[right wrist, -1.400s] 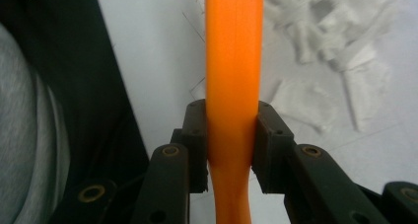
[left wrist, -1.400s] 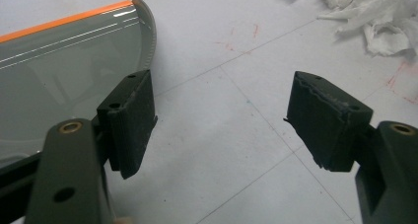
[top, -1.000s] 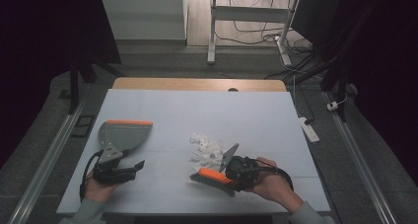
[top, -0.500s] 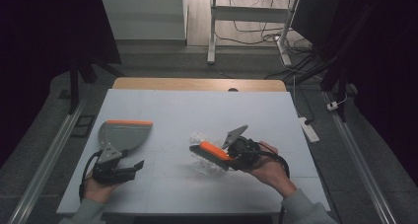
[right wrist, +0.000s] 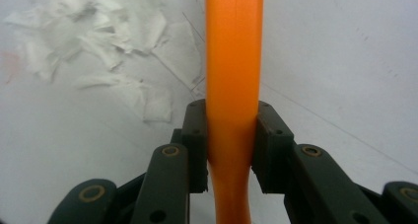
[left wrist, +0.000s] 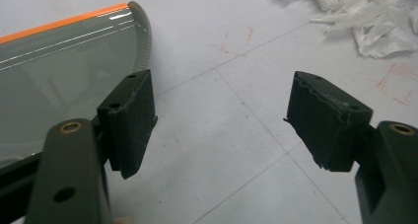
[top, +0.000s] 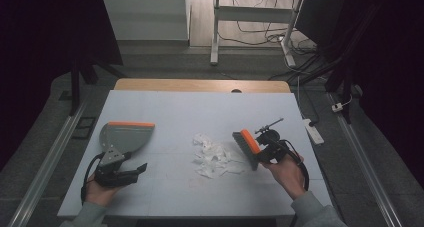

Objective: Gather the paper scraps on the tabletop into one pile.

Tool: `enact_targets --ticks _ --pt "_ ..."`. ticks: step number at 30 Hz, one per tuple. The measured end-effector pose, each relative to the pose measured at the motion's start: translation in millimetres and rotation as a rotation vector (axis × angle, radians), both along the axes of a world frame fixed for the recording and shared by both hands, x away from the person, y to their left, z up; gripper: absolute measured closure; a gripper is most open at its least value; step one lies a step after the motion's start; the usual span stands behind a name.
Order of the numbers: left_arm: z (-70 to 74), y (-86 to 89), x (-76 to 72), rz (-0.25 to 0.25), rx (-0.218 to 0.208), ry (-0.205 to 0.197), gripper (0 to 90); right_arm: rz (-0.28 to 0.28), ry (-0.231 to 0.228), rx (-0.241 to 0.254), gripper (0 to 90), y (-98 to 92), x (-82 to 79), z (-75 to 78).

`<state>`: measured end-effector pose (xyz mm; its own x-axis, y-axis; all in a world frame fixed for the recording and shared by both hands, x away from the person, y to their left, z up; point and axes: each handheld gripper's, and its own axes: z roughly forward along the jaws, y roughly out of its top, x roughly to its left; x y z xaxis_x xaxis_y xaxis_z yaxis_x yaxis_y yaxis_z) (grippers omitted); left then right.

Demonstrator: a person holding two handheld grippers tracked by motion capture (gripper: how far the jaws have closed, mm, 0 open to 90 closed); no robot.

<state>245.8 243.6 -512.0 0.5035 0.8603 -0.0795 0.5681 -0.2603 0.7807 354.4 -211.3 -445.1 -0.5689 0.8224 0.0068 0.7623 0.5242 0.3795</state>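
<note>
Two grippers are working: right gripper is clamping the brush, right of scraps; left gripper, jaws wide, should steady the dustpan

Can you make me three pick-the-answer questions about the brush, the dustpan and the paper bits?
1. Where is the paper pile?
A. Between dustpan and brush
B. Inside the dustpan
C. On the floor

2. What colour is the dustpan edge?
A. Blue
B. Orange
C. Green

3. What are the right tongs doing?
A. Standing open
B. Gripping paper
C. Gripping the brush

Answers: 1 A, the scraps lie on the table between both tools. 2 B, an orange strip lines its lip. 3 C, both pads press the orange handle.
</note>
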Motion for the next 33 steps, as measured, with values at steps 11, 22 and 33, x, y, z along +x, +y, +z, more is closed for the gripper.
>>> enact_targets --ticks 11,22,33 --pt "-0.7 0.1 0.9 0.010 0.006 0.004 27.6 0.050 0.006 0.099 70.7 42.7 16.5 -9.5" --pt "-3.6 -0.1 3.8 0.024 0.013 0.018 27.7 0.076 -0.077 0.240 70.6 22.3 7.8 15.7" --pt "-1.6 -1.8 0.9 0.014 0.018 0.006 27.8 0.140 -0.132 0.285 70.6 12.6 -13.6 30.4"
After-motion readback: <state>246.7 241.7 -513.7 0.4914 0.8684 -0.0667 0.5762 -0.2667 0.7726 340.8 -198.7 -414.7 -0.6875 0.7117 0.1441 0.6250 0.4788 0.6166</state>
